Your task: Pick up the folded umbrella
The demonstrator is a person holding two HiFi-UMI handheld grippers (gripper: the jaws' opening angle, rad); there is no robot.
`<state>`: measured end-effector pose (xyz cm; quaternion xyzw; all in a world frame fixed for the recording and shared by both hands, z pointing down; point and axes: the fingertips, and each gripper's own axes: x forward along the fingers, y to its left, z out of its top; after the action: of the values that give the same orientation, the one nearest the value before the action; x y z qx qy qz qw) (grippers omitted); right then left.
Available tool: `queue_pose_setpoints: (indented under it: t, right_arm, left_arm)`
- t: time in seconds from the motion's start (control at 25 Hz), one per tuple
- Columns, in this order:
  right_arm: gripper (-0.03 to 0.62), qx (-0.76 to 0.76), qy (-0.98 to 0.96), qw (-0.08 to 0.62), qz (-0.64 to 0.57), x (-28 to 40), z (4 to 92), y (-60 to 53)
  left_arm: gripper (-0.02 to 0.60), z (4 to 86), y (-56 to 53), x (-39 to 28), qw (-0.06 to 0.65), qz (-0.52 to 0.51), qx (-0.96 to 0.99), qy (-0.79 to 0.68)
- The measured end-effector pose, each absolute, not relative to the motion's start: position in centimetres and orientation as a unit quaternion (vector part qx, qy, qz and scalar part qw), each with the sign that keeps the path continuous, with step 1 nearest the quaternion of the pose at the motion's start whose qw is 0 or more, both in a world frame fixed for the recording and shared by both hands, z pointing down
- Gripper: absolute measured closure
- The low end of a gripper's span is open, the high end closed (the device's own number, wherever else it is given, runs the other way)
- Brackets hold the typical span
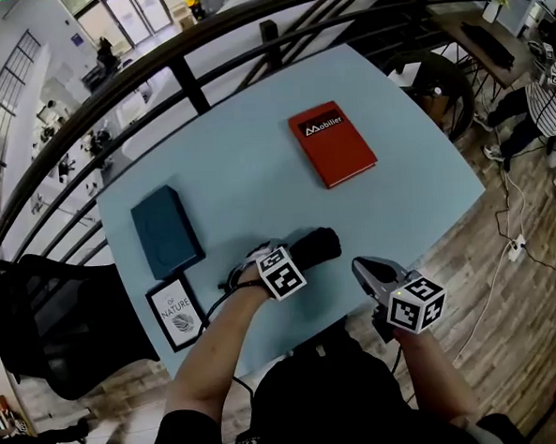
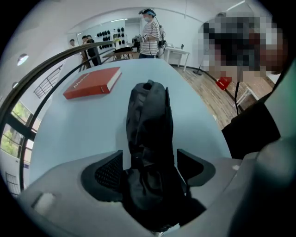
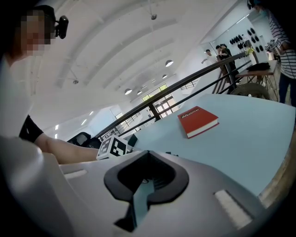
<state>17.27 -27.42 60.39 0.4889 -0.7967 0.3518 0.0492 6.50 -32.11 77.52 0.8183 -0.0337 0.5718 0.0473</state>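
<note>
Umbrella gripped, lift still to do

The left gripper point(image 2: 150, 167) has its jaws pressed on either side of the umbrella point(image 1: 319, 245), which appears to still lie on the table point(image 1: 246, 162) near its front edge. The grasp looks done and raising it remains. The right gripper point(image 1: 362, 267) hangs just off that edge, jaws together and empty. Count: one umbrella, two grippers, one red book point(image 1: 332, 144), one teal book point(image 1: 167, 231), one card point(image 1: 176, 313).
</note>
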Motion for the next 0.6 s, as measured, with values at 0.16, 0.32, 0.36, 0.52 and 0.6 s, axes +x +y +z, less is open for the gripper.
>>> queue_pose_setpoints:
  t: [0.16, 0.32, 0.36, 0.52, 0.6]
  right_arm:
    - [0.592, 0.499, -0.790, 0.049, 0.353, 18.4, 60.6, -27.2]
    - [0.592, 0.509, -0.783, 0.046, 0.354, 19.2, 60.6, -27.1]
    - [0.592, 0.510, -0.783, 0.046, 0.354, 19.3, 60.5, -27.1]
    - [0.592, 0.508, -0.784, 0.046, 0.354, 19.2, 60.5, -27.1]
    - [0.592, 0.507, -0.783, 0.049, 0.357, 19.3, 60.9, -27.0]
  left_arm:
    - [0.199, 79.1, -31.9, 6.7, 0.030, 0.605, 0.795, -0.015]
    - [0.152, 79.6, -32.3, 6.6, 0.055, 0.615, 0.787, -0.004]
    - [0.155, 79.6, -32.3, 6.6, 0.061, 0.617, 0.785, 0.001]
    - [0.147, 79.8, -32.4, 6.6, 0.064, 0.630, 0.774, 0.012]
    - [0.147, 79.9, -32.4, 6.7, 0.066, 0.632, 0.772, 0.012]
